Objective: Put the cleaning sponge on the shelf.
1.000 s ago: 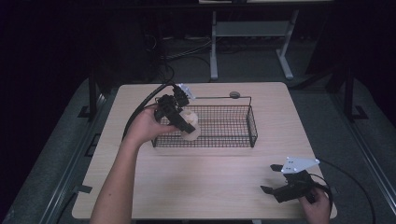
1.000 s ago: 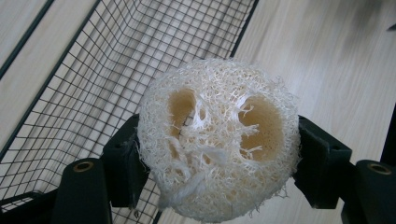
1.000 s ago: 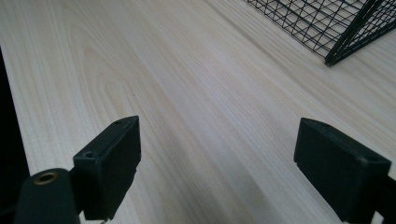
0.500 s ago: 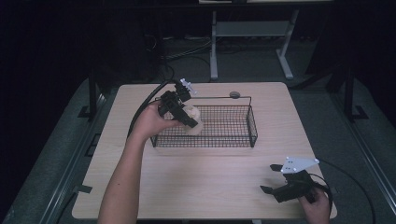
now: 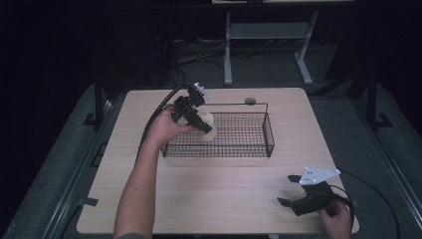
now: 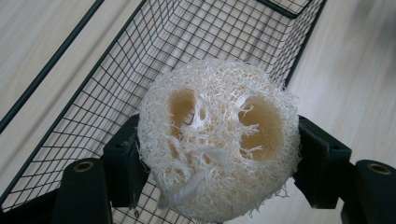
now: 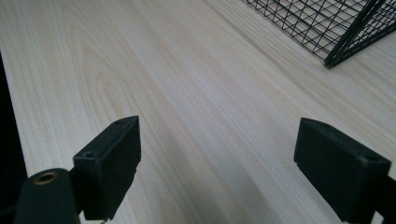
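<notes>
Loofah slice (image 6: 218, 140) clamped between left gripper (image 5: 195, 115) jaws, over wire basket (image 5: 249, 144) at 9 o'clock end. Advised: lower inside before release. Right gripper (image 5: 298, 196) jaws wide apart, holding nothing, worktop (image 5: 209, 194) 5 o'clock.

This looks like a lab or test room, not a home. One small light wood desk (image 5: 219, 199) stands alone on a dark grey floor (image 5: 64, 164), and the room around the desk is dim and mostly black. Behind the desk stands a pale metal frame (image 5: 268, 35) with thin legs — like the base of another work table. Black cables (image 5: 194, 55) lie loose on the floor behind the desk, near that frame. Dark metal stands (image 5: 370, 99) rise beside the desk on both sides — the sort that hold gear for filming.
</notes>
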### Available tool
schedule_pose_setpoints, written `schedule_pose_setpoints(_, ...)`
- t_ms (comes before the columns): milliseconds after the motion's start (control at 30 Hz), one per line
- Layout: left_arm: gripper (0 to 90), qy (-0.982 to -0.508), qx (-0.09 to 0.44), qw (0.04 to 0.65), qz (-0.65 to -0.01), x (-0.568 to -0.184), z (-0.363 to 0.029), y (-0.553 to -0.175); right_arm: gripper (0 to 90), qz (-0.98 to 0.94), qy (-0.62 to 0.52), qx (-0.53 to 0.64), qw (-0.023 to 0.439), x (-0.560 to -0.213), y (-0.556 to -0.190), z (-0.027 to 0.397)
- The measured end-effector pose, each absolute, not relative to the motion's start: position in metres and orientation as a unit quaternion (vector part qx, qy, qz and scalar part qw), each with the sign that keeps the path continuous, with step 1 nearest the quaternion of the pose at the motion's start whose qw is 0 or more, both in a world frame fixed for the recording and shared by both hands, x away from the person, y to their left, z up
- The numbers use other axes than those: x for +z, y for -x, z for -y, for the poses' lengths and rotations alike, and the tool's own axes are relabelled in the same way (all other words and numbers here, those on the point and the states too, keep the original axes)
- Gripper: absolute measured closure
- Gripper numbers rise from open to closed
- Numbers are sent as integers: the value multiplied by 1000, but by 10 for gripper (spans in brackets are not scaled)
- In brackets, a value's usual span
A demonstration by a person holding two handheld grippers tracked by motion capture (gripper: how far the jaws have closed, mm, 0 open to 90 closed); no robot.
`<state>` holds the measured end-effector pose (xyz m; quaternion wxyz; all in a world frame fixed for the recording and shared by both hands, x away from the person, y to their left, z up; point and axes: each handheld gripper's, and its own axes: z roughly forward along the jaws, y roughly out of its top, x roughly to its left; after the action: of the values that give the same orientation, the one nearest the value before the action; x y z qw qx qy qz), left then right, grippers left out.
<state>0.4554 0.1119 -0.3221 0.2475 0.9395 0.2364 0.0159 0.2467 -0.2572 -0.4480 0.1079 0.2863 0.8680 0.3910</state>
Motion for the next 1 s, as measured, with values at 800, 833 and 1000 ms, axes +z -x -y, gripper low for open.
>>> schedule_pose_setpoints(800,286,-938,15,232,-259,-349,-108,-476,142,-868,-286,391,110,-447,-247,258)
schedule_pose_setpoints(833,283,-938,16,230,-261,-351,-108,-477,142,-867,-287,392,110,-447,-247,258)
schedule_pose_setpoints(1000,283,-938,17,221,-266,-358,-106,-481,142,-867,-283,395,112,-447,-248,259)
